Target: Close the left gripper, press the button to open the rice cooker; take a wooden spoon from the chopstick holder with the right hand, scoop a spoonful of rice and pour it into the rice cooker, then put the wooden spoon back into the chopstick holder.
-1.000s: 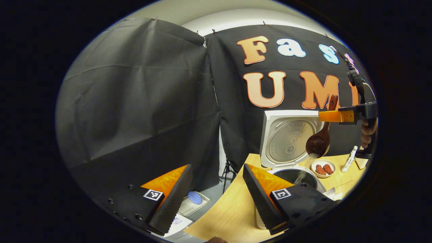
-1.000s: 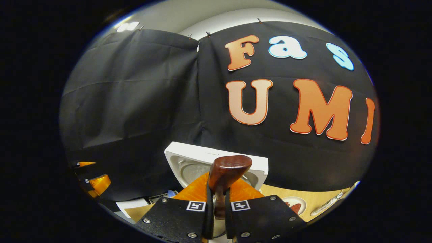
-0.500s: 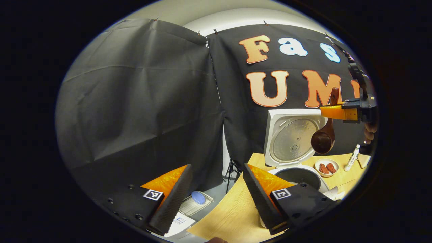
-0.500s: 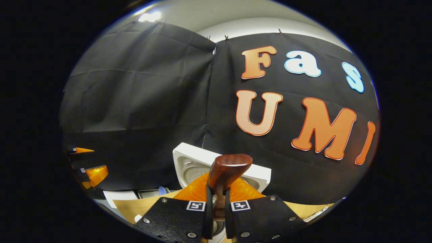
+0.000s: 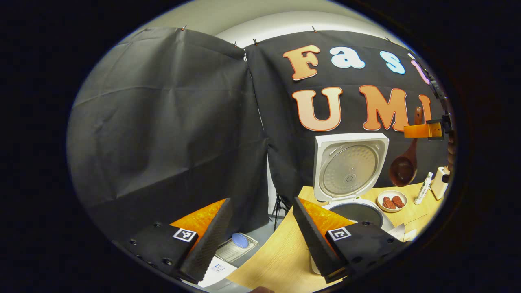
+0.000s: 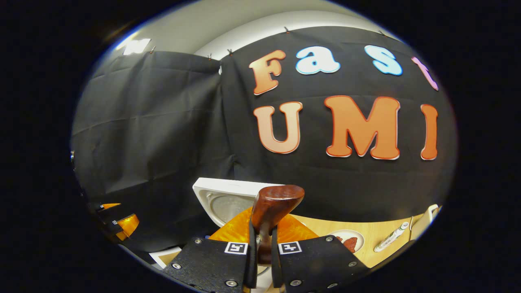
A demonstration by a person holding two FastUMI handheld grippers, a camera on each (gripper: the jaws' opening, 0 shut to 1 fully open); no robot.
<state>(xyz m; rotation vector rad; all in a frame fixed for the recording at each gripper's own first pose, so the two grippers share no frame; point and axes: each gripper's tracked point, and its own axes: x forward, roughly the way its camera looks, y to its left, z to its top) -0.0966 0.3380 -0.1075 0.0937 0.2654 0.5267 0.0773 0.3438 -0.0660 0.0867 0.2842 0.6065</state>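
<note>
So right now we're holding the dark brown wooden spoon (image 5: 406, 162) in the right tool (image 6: 261, 248), both fingers pinching its handle with the rounded handle end (image 6: 277, 201) poking up between them. In the left gripper view we're seeing it hanging bowl-down in the air, off to the side of the white rice cooker (image 5: 351, 179), whose lid is standing upright and whose dark inner pot is lying open on the light wooden bench (image 5: 276, 256). The spoon bowl is looking empty from here, so we're guessing the pouring part is done and the trip back to the chopstick holder is what's left. We can't make that holder out for sure.

Handling-wise: the spoon is looking stiff, light and glossy, so probably a bit slippery. We're thinking the grip high on the handle is fine for carrying, but the bowl is swinging low, so it could twist if it bumps anything.

The left tool (image 5: 260, 236) is sitting spread wide, holding nothing, low over the bench edge. Near the cooker there's a small white dish with reddish pieces (image 5: 390, 201) and a slim white tube (image 5: 422, 188).
</note>
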